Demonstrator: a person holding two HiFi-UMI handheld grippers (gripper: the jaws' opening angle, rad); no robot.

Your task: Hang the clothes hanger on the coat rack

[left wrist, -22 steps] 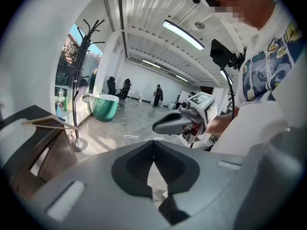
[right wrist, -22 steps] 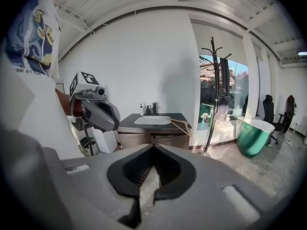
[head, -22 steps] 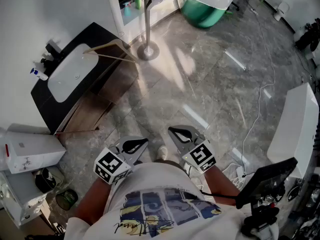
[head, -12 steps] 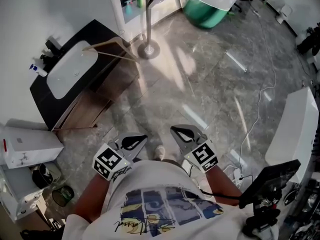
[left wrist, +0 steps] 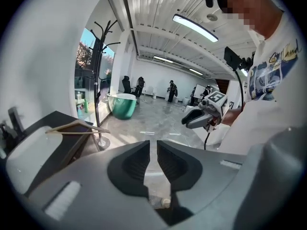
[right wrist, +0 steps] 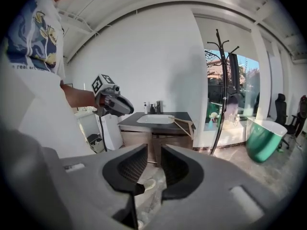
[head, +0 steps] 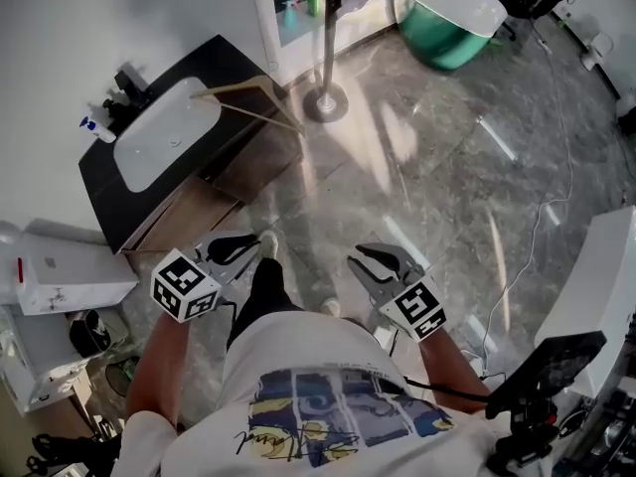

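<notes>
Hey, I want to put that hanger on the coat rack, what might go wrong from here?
The hanger lies over the corner of the dark counter, sticking past its edge, so a clumsy nudge might knock it to the floor. The coat rack is a thin pole on a small round base; bumping it may rock it.

Coat rack (head: 328,38): top and hooks cut off by far edge of head view; only pole, base show. Clothes hanger (head: 237,87) on bench (head: 224,60): hook too small to tell. Far figures (left wrist: 140,86) in left gripper view: too small to tell.
</notes>
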